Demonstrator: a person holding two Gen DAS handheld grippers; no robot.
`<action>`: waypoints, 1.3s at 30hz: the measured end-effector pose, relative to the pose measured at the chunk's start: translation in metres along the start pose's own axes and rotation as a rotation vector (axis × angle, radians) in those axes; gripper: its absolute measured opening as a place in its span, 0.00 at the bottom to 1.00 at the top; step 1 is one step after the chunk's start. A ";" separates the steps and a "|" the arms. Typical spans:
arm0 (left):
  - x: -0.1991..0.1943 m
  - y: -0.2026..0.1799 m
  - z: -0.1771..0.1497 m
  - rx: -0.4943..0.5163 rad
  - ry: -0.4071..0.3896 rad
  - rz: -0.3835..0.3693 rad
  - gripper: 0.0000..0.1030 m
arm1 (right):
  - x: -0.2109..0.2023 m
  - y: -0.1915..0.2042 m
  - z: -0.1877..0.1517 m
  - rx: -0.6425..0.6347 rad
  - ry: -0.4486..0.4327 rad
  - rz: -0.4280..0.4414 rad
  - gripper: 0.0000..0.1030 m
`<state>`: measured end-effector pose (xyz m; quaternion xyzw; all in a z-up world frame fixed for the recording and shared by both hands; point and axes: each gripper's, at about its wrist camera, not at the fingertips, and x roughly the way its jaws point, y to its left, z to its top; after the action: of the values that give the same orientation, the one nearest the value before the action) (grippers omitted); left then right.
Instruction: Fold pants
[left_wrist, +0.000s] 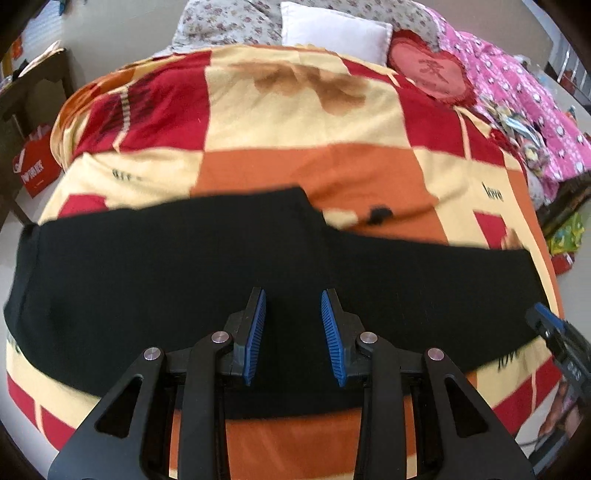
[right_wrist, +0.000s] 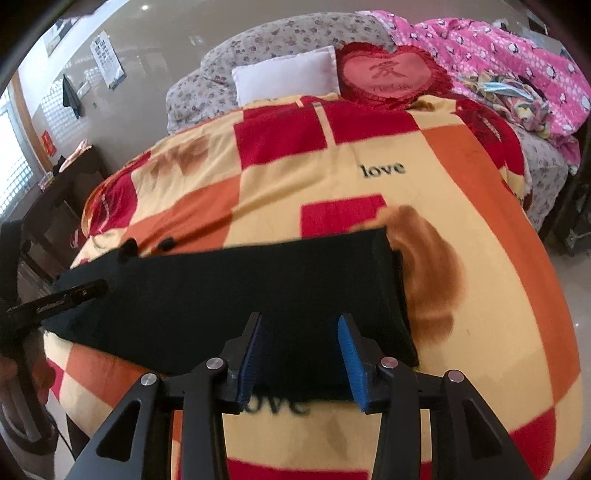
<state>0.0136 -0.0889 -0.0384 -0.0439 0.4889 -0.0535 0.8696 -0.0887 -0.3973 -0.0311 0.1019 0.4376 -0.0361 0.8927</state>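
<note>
Blue-padded left gripper (left_wrist: 293, 299) hovers over the black pants (left_wrist: 184, 266), jaws partly apart, holding nothing. Pants lie flat across the checked blanket (left_wrist: 295, 122). Right gripper (right_wrist: 301, 321), likewise apart and empty, hovers near the pants' right end. Soft, limp, light fabric, probably; pinch both end edges.

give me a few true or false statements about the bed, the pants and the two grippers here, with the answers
1. The black pants lie across a checked blanket. True.
2. The left gripper is clamped on a white pillow. False: its jaws stand apart above the pants, and the white pillow lies at the far end of the bed.
3. The right gripper has open jaws. True.
4. The heart cushion is blue. False: it is red.
5. The pants are rolled into a ball. False: they lie flat in a long strip.
</note>
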 end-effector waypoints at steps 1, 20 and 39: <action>0.000 -0.003 -0.006 0.012 -0.005 0.001 0.36 | 0.002 -0.002 -0.004 0.001 0.005 0.001 0.40; 0.023 -0.137 0.033 0.329 0.099 -0.310 0.62 | -0.031 -0.057 -0.032 0.165 -0.042 0.057 0.46; 0.090 -0.294 0.059 0.583 0.304 -0.431 0.64 | -0.017 -0.068 -0.040 0.227 -0.162 0.282 0.54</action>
<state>0.0958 -0.3906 -0.0460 0.1119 0.5559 -0.3774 0.7321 -0.1404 -0.4555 -0.0519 0.2589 0.3390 0.0324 0.9039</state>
